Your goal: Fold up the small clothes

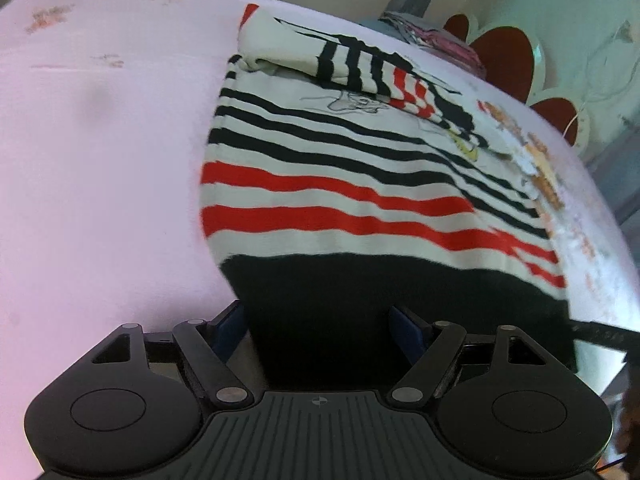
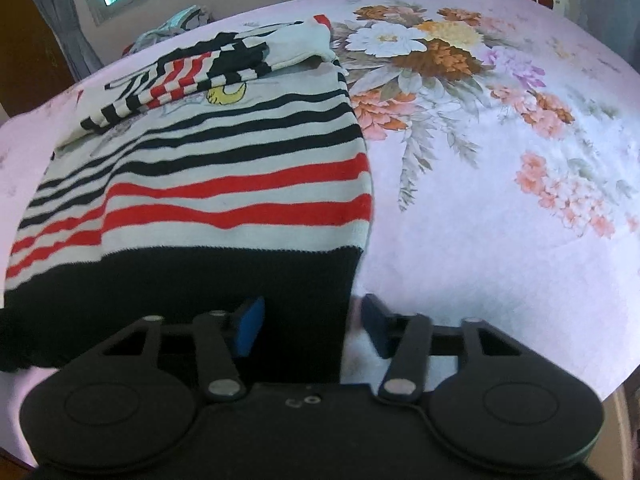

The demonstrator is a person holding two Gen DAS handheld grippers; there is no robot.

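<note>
Striped knit sweater (image 1: 340, 184) on floral sheet (image 2: 500, 140), black ribbed hem between both parted claws, left claw (image 1: 320, 332), right claw (image 2: 312, 328)

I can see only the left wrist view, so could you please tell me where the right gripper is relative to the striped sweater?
Observer: The right gripper sits at the right corner of the striped sweater's black hem. Its fingers are open, with the hem's side edge between them.
Operator: Thank you. What lies on the bed beyond that corner?
Observer: Only the sheet, with a large flower bouquet printed on it; the right wrist view shows no other clothing beside the hem.
</note>
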